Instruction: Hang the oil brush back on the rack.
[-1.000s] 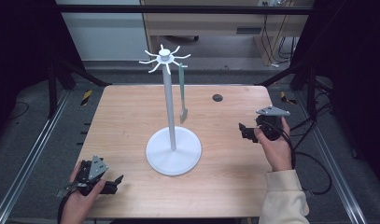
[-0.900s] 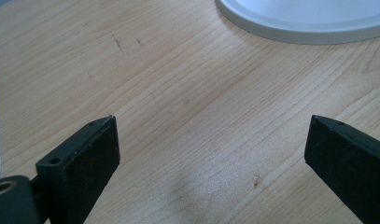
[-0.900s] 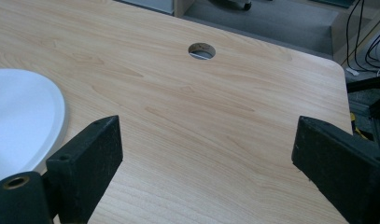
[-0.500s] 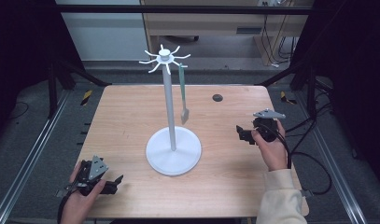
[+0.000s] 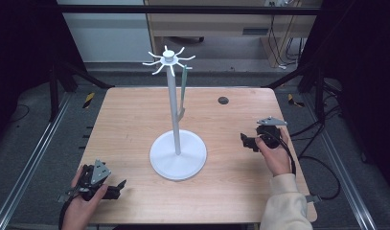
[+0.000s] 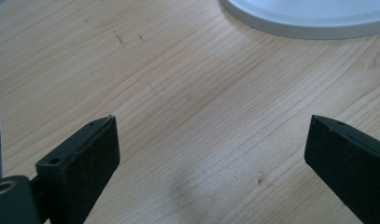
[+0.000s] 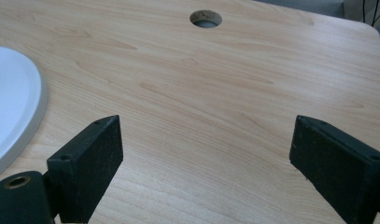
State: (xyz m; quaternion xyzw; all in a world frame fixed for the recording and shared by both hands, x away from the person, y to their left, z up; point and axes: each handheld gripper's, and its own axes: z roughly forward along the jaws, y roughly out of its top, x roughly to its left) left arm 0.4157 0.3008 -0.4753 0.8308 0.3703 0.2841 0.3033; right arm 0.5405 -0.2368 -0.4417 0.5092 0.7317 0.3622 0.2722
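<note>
Left gripper (image 5: pixel 117 188): sat at the near left corner of the table (image 5: pixel 135 120), held in the person's left hand (image 5: pixel 82 206); jaws pointed right, toward the stand.
Left jaws: spread wide in the left gripper view, bare wood between them, nothing gripped.
Left gripper's outlook (image 6: pixel 211 154): the rim of the stand's base (image 6: pixel 309 14) lay ahead at the top edge, apart from the jaws.
Right gripper (image 5: pixel 244 141): hovered over the right side of the table, held in the right hand (image 5: pixel 275 155); jaws pointed left, toward the stand; grey plate (image 5: pixel 271 121) on top.
Right jaws: released, wide apart in the right gripper view, only table surface between them.
Right gripper's outlook (image 7: pixel 204 163): the edge of the white base (image 7: pixel 15 102) showed at the left, just beyond the left jaw; the table's round hole (image 7: pixel 206 18) lay ahead, well apart.
Stand (image 5: pixel 172 103): white, upright at the table's middle, between the two grippers and touched by neither; a thin pole rose from a round base (image 5: pixel 178 160).
Hooks (image 5: pixel 167 58): a ring of short curved arms at the pole's top.
Hanging tool (image 5: pixel 182 93): a slim grey-green utensil hung from one hook on the right side of the stand, dangling beside the pole, its lower end above the table; what kind of utensil could not be told.
Hole (image 5: pixel 223 100): small, dark, in the far right part of the table.
Sleeve (image 5: pixel 284 203): pale, on the right forearm at the near edge.
</note>
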